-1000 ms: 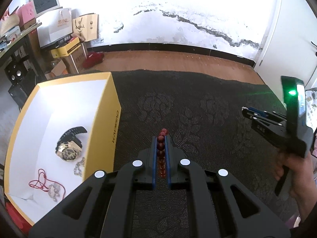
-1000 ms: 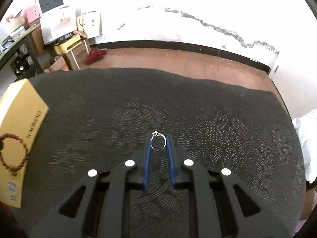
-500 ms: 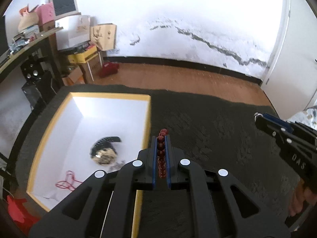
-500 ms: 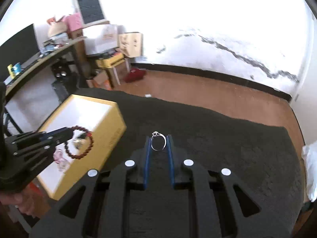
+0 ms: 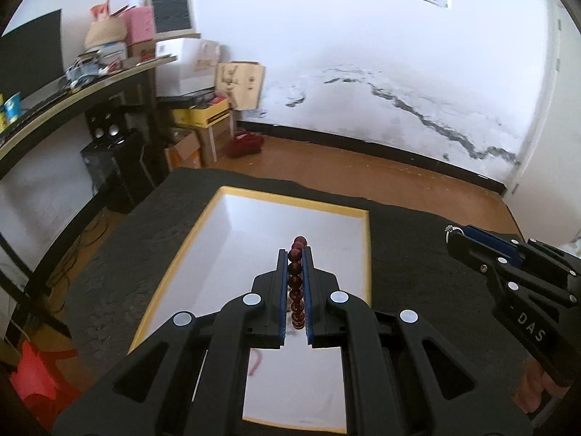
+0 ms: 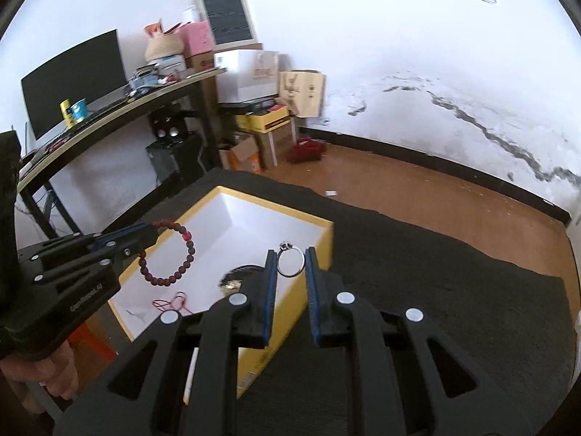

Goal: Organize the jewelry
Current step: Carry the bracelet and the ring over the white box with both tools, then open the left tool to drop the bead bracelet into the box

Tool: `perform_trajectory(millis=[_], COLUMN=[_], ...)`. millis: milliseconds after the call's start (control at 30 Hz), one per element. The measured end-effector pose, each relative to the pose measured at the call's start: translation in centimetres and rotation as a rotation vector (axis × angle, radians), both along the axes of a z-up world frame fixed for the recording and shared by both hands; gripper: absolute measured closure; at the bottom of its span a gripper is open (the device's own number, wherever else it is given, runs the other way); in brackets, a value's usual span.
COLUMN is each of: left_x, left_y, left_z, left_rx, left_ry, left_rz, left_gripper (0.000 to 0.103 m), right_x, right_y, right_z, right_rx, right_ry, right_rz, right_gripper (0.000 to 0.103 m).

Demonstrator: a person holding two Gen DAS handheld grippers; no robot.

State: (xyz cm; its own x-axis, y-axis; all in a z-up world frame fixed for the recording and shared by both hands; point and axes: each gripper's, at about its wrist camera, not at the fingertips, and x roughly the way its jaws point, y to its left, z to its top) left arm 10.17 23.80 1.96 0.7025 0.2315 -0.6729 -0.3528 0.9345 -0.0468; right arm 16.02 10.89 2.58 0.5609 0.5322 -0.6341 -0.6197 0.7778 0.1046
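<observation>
Dark patterned cloth (image 5: 417, 261) covered the table; a yellow box (image 6: 323, 239) with white interior sat on it. Left gripper (image 5: 295, 258) hung over the box, jaws clamped on a red bead bracelet (image 6: 170, 250). Right gripper (image 6: 290, 258) pinched a silver ring (image 6: 290, 262) at the box's right edge. Watch (image 6: 239, 276) and red cord (image 6: 174, 301) lay inside.

White letters "DAS" are showing on the black body of the right tongs (image 5: 452, 234), seen from the left wrist view. Dark print is running along the side of the yellow box (image 6: 325, 239), too blurred to read. Markings on the stacked cartons (image 6: 305, 91) are staying illegible too.
</observation>
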Motion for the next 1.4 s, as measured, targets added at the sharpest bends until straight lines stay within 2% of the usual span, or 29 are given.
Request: perform_trajectory(millis=[233, 433, 633, 700, 933, 1267, 1333, 1367, 1400], left_x=[-1.1, -0.8, 0.4, 0.5, 0.6, 0.9, 0.8, 0.8, 0.8], left_y=[4.1, 6.9, 7.5, 7.6, 8.0, 7.9, 7.8, 7.7, 7.7], left_z=[-2.3, -6.3, -10.9, -11.7, -13.0, -12.9, -12.7, -12.6, -12.5], left_rx=[-0.015, -0.048, -0.103, -0.100, -0.086, -0.067, -0.089, -0.092, -0.097], left_ry=[0.035, 0.119, 0.221, 0.238, 0.262, 0.262, 0.253, 0.260, 0.264], left_rz=[0.061, 0.093, 0.074, 0.074, 0.079, 0.073, 0.062, 0.067, 0.076], left_gripper=[0.096, 0.096, 0.096, 0.096, 0.096, 0.095, 0.079, 0.043, 0.021], right_x=[-0.6, -0.6, -0.6, -0.5, -0.2, 0.2, 0.2, 0.3, 0.3], right_y=[5.0, 7.4, 9.1, 9.5, 10.0, 10.2, 10.1, 10.1, 10.0], right_z=[-1.2, -2.2, -3.4, -3.7, -4.7, -4.8, -4.7, -4.7, -4.7], right_rx=[-0.023, -0.036, -0.055, -0.059, -0.079, -0.078, -0.077, -0.076, -0.076], right_ry=[0.017, 0.030, 0.044, 0.049, 0.061, 0.063, 0.061, 0.061, 0.062], right_rz=[0.058, 0.082, 0.098, 0.101, 0.096, 0.084, 0.082, 0.081, 0.081], right_gripper=[0.087, 0.087, 0.087, 0.087, 0.087, 0.087, 0.087, 0.087, 0.087])
